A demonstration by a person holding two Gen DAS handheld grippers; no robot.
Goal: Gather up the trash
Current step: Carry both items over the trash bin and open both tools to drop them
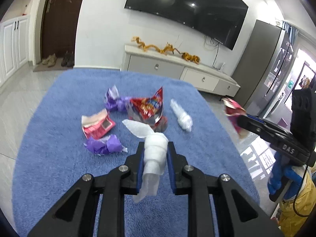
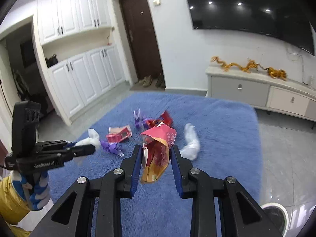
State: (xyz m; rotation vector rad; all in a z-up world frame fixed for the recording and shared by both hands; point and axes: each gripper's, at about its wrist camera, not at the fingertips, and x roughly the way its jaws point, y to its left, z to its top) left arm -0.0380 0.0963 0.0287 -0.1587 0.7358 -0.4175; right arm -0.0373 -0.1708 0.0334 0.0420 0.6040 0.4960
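Blue shaggy rug (image 1: 59,138) covers the tiled floor before a low white cabinet (image 1: 177,69) and a wall-mounted television (image 1: 187,9). On the rug, from left to right, lie a pink wrapper (image 1: 97,125), two purple wrappers (image 1: 104,145), a red snack bag (image 1: 148,108) and a crumpled white tissue (image 1: 182,117). Left gripper (image 1: 155,148) is clamped on a twisted white tissue wad (image 1: 154,152), lifted off the rug. Right gripper (image 2: 156,152) pinches a red-and-orange snack packet (image 2: 158,150) above the rug. At far right, a round bin (image 2: 274,215) stands on the floor
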